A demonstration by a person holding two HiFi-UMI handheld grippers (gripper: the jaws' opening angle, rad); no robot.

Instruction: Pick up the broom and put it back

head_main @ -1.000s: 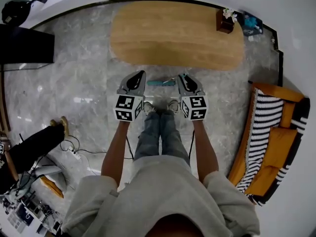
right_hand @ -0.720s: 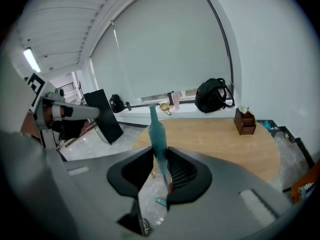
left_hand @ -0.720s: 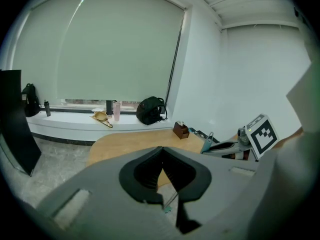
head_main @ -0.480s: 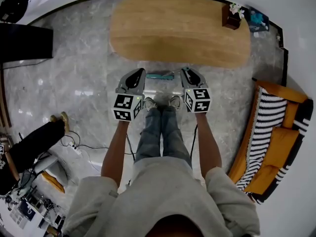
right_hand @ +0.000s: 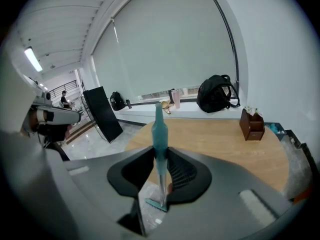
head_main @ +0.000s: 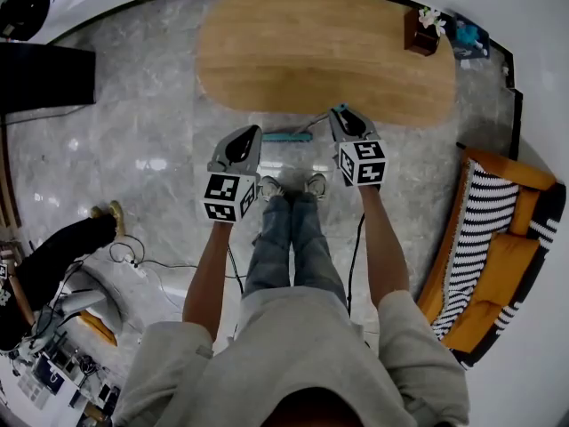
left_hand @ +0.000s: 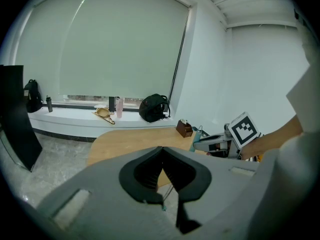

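Note:
The broom has a teal grip on a thin metal rod and a small teal head. In the head view the broom head rests on the grey floor at the near edge of the wooden table. My right gripper is shut on the teal grip, which stands up between the pads of the right gripper. My left gripper hangs to the left of the broom head, apart from it. The left gripper has its jaws together with nothing in them. It sees the right gripper off to the right.
The person's two shoes stand just behind the broom. An orange and striped sofa lines the right side. A brown box sits on the table's far corner. A black panel, cables and another person's legs are at the left.
My right gripper has moved away from the body toward the table edge with the broom in it, and the broom head has slid that way too. The left gripper has barely moved.

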